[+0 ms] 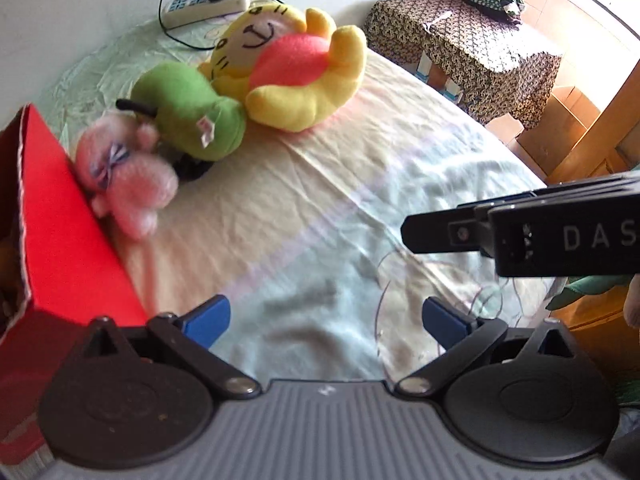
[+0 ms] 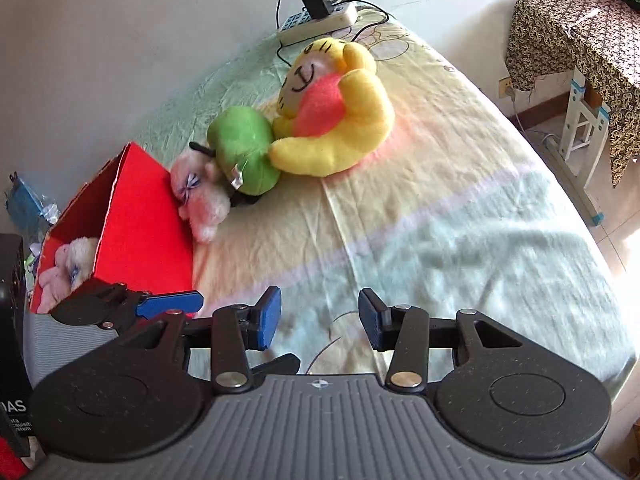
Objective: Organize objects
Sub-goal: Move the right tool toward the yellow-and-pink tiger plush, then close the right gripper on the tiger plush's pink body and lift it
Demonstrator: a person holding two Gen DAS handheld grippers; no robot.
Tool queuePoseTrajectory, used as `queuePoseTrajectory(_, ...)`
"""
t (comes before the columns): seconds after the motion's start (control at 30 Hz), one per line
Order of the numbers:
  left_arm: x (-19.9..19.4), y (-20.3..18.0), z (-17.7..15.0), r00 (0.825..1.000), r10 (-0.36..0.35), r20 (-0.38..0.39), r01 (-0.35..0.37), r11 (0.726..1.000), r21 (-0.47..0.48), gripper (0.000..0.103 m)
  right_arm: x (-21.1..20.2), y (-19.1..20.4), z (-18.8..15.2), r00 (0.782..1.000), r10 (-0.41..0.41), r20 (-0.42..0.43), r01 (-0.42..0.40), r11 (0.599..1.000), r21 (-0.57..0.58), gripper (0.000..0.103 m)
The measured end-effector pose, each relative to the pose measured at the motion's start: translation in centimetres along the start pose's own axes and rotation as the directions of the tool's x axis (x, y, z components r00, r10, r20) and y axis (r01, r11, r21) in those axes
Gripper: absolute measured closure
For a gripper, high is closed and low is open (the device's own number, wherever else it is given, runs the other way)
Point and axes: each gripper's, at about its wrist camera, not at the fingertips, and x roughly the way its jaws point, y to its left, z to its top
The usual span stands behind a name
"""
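Left gripper [image 1: 324, 320] wide open, nothing between the blue pads, over bare sheet of the bed [image 1: 320, 200]. Right gripper [image 2: 319, 322] part open, empty, also over the sheet. Red box [image 2: 140, 216] at left on the bed, pale plush [image 2: 76, 256] inside. Pink plush [image 2: 200, 196] lying against the box's outer wall. Green plush [image 2: 244, 152] touching the pink one, yellow plush [image 2: 340, 120] touching the green. Power strip [image 2: 320, 20] by the wall behind. Patterned cloth [image 2: 580, 40] at far right.

A home bedroom. A bed [image 2: 440, 208] with a pastel sheet carries plush toys [image 2: 332, 120] and a power strip [image 2: 320, 20]. A cloth-covered table [image 2: 576, 40] stands beside it.
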Motion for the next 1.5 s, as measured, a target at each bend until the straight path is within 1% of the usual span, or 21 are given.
queuePoseTrajectory(0.1, 0.9, -0.2, 2.3, 1.0, 0.017, -0.006, -0.018, 0.999, -0.035, 0.001, 0.0, -1.7, 1.5, 1.0, 0.009, -0.001, -0.008, 1.0, 0.013, 0.056)
queuePoseTrajectory(0.2, 1.9, -0.6, 4.1, 0.999, 0.036, -0.008, -0.037, 0.997, -0.072, 0.001, 0.6, -3.5, 3.1, 0.999, 0.041, -0.01, -0.041, 0.999, 0.033, 0.055)
queuePoseTrajectory(0.3, 2.7, -0.8, 5.6, 0.998, 0.06, -0.021, -0.062, 0.992, -0.111, 0.001, 1.7, -5.0, 4.8, 0.996, 0.086, -0.032, -0.085, 0.996, 0.03, 0.055)
queuePoseTrajectory(0.5, 3.9, -0.7, 8.0, 0.991, 0.123, -0.054, -0.13, 0.981, -0.144, 0.001, 3.1, -6.2, 7.7, 0.986, 0.157, -0.063, -0.158, 0.988, 0.001, 0.054)
queuePoseTrajectory(0.6, 4.0, -0.7, 9.0, 0.99, 0.128, -0.056, -0.135, 0.978, -0.159, 0.001, 3.1, -6.6, 9.2, 0.98, 0.189, -0.068, -0.19, 0.982, -0.007, 0.05)
queuePoseTrajectory(0.73, 4.0, -0.5, 10.7, 0.996, 0.075, -0.054, -0.085, 0.978, -0.19, 0.001, 3.0, -7.1, 11.3, 0.974, 0.217, -0.063, -0.219, 0.976, -0.02, 0.05)
queuePoseTrajectory(0.87, 4.0, -0.1, 12.2, 0.998, 0.06, -0.03, -0.064, 0.98, -0.188, 0.001, 2.7, -7.8, 14.1, 0.972, 0.232, -0.038, -0.233, 0.973, -0.006, 0.049)
queuePoseTrajectory(0.9, 4.0, 0.3, 12.5, 0.999, 0.047, -0.023, -0.051, 0.979, -0.197, 0.001, 2.6, -7.8, 14.7, 0.971, 0.237, -0.026, -0.237, 0.972, -0.003, 0.048)
queuePoseTrajectory(0.97, 4.1, 1.2, 13.4, 1.0, 0.015, -0.002, -0.015, 0.973, -0.23, 0.001, 2.8, -7.8, 15.8, 0.967, 0.253, -0.014, -0.253, 0.967, -0.008, 0.042)
queuePoseTrajectory(1.07, 4.4, 2.7, 14.6, 0.998, -0.047, 0.029, 0.054, 0.954, -0.296, 0.001, 4.3, -7.7, 17.1, 0.964, 0.264, -0.021, -0.264, 0.964, -0.01, 0.041)
queuePoseTrajectory(1.17, 4.8, 4.1, 15.3, 0.991, -0.118, 0.07, 0.135, 0.924, -0.358, 0.001, 5.9, -8.1, 18.1, 0.957, 0.289, -0.021, -0.288, 0.957, 0.037, 0.041)
queuePoseTrajectory(1.27, 5.8, 4.8, 16.1, 0.989, -0.119, 0.089, 0.145, 0.91, -0.389, 0.001, 7.7, -8.5, 18.6, 0.95, 0.311, -0.032, -0.308, 0.948, 0.082, 0.039)
queuePoseTrajectory(1.33, 6.7, 5.4, 16.5, 0.986, -0.136, 0.095, 0.163, 0.897, -0.412, 0.001, 8.7, -8.7, 18.9, 0.947, 0.319, -0.045, -0.313, 0.945, 0.098, 0.039)
queuePoseTrajectory(1.4, 8.0, 6.1, 16.7, 0.983, -0.165, 0.084, 0.185, 0.883, -0.432, 0.001, 9.5, -9.0, 19.2, 0.942, 0.331, -0.05, -0.323, 0.939, 0.119, 0.039)
queuePoseTrajectory(1.47, 9.2, 6.5, 16.7, 0.983, -0.172, 0.063, 0.182, 0.879, -0.44, 0.001, 10.6, -9.2, 19.3, 0.936, 0.345, -0.066, -0.335, 0.933, 0.136, 0.039)
queuePoseTrajectory(1.5, 9.7, 6.8, 16.7, 0.981, -0.186, 0.061, 0.193, 0.875, -0.445, 0.0, 11.1, -9.2, 19.3, 0.935, 0.346, -0.073, -0.334, 0.932, 0.141, 0.039)
